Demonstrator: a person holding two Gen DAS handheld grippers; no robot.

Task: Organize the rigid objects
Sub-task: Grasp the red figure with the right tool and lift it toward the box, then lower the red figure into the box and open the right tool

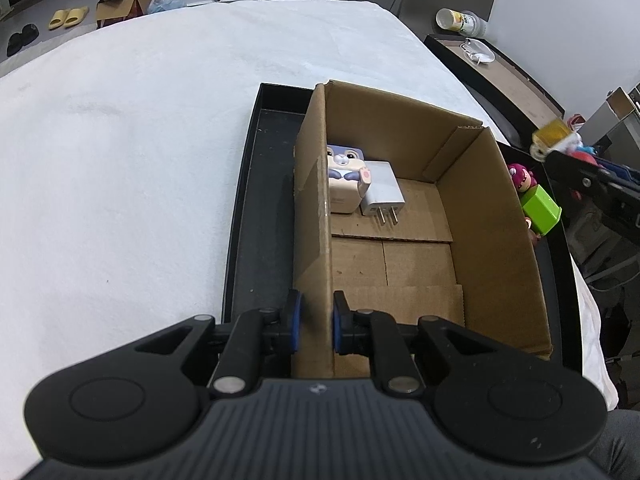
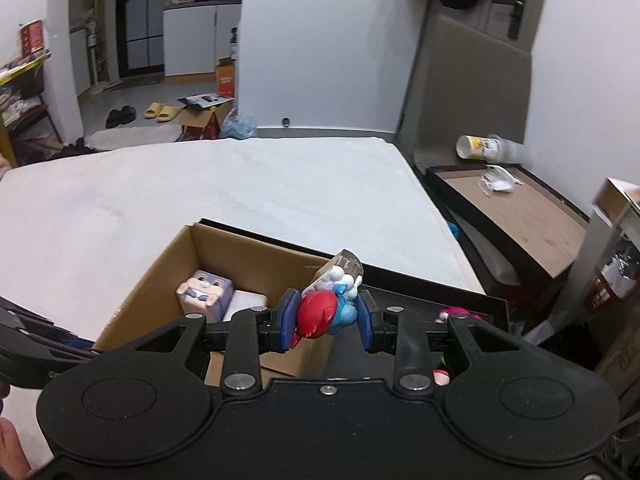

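An open cardboard box (image 1: pixel 492 216) stands in a shallow black tray (image 1: pixel 256 208) on a white bed. Inside lie a rabbit-face cube (image 1: pixel 344 176) and a white plug charger (image 1: pixel 382 192). My left gripper (image 1: pixel 316 320) is shut on the box's near left wall. My right gripper (image 2: pixel 328 316) is shut on a red-and-blue figurine (image 2: pixel 324 312) with a clear cup on top, held above the box's right edge (image 2: pixel 256 256). The rabbit cube (image 2: pixel 206 290) shows in the right wrist view too. A pink bear toy (image 1: pixel 524 176) and a green block (image 1: pixel 540 210) sit in the tray right of the box.
A dark bedside table (image 2: pixel 520 216) with a face mask (image 2: pixel 498 184) and a tipped cup (image 2: pixel 480 147) stands right of the bed. The white bed sheet (image 1: pixel 140 160) spreads left and beyond. Slippers and boxes lie on the far floor.
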